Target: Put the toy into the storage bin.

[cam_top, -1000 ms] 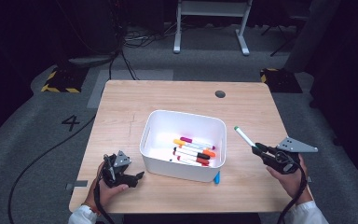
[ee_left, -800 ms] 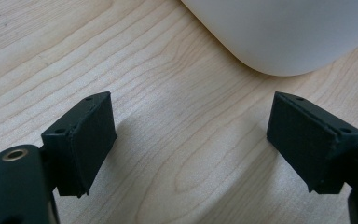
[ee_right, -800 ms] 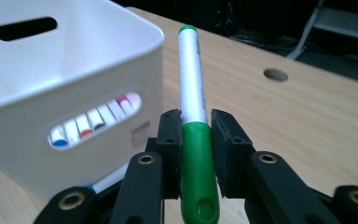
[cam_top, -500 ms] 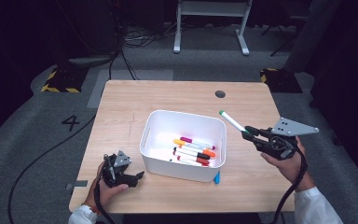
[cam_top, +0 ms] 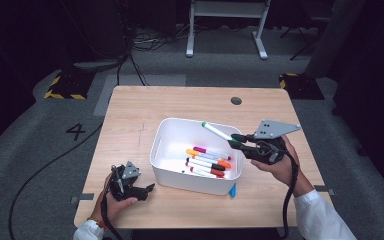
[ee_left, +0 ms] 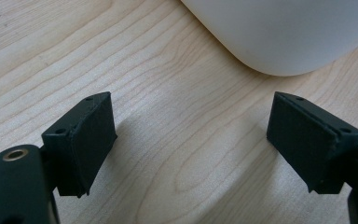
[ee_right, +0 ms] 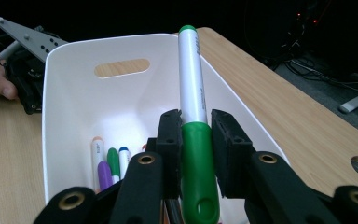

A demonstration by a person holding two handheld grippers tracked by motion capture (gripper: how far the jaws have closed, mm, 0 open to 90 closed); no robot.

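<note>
Right gripper view: green marker [ee_right: 192, 93] clamped at its cap end in right claw [ee_right: 196, 140], tip poking out over white bin [cam_top: 162, 150], likely to drop in with other markers [cam_top: 207, 161]. Blue marker [cam_top: 233, 190] lies on counter [cam_top: 145, 105] by bin. Left claw [ee_left: 191, 135] wide, nothing in it, parked beside bin.
</note>
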